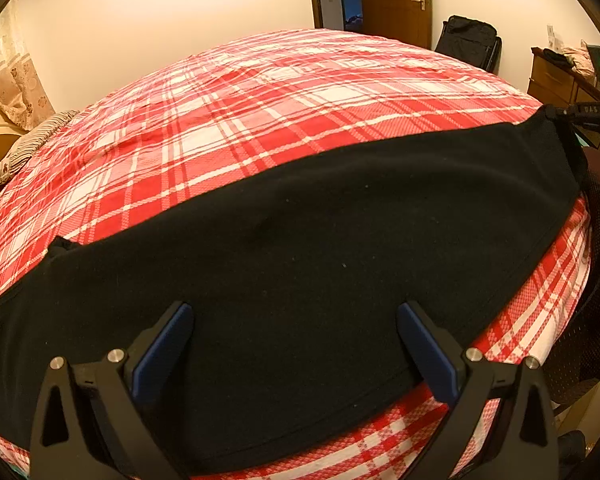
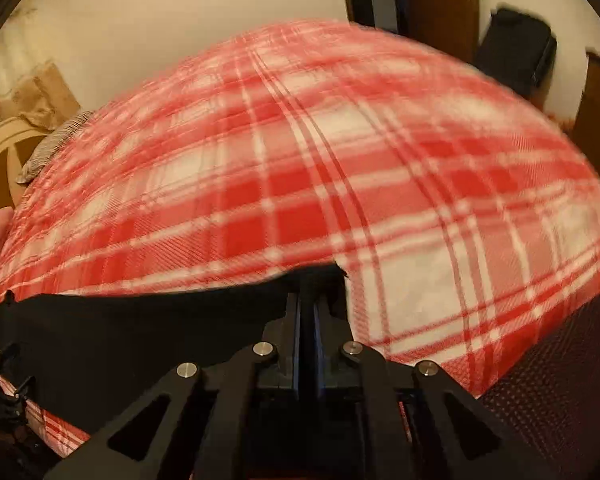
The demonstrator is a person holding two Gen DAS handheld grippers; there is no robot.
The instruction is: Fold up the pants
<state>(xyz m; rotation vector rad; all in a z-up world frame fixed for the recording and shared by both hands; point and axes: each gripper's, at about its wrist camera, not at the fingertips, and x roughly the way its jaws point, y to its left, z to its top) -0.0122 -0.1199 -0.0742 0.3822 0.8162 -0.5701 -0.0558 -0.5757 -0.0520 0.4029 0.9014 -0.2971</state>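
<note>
Black pants (image 1: 300, 248) lie spread across the near part of a bed with a red and white plaid cover (image 1: 260, 120). My left gripper (image 1: 296, 316) is open, its blue-padded fingers wide apart just above the pants' near edge, holding nothing. My right gripper (image 2: 309, 304) is shut on the right end of the pants (image 2: 140, 332); the view is motion-blurred. It shows at the far right of the left wrist view (image 1: 580, 114), pinching the pants' corner.
A striped pillow (image 1: 32, 144) lies at the bed's left edge by a curtain (image 1: 12, 80). A black suitcase (image 1: 468, 42), a wooden door (image 1: 396, 0) and a wooden dresser (image 1: 556, 76) stand beyond the bed. A dark dotted sleeve (image 2: 560, 368) is at lower right.
</note>
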